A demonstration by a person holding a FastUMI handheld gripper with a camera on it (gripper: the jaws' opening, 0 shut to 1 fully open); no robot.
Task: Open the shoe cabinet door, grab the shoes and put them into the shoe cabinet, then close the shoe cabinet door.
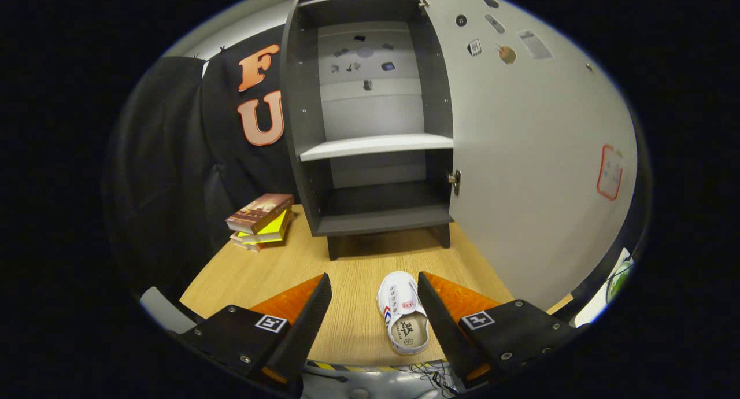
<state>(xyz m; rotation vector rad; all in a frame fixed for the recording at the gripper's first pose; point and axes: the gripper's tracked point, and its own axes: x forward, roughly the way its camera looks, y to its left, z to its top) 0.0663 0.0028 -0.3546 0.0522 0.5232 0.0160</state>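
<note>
A small white shoe (403, 313) lies on the wooden table (277, 272), toe toward the cabinet, between my fingers and close against the right one. My gripper (374, 286) is open and above the table, touching nothing. Beyond it stands the dark grey shoe cabinet (370, 127) with its door (532, 156) swung wide open to the right. Inside, a pale shelf (376, 146) splits the cabinet into an upper and a lower compartment, and both are bare of shoes.
A stack of books (261, 220) lies on the table left of the cabinet. The open door walls off the right side. The table's front edge with striped tape (347, 366) runs just below my fingers.
</note>
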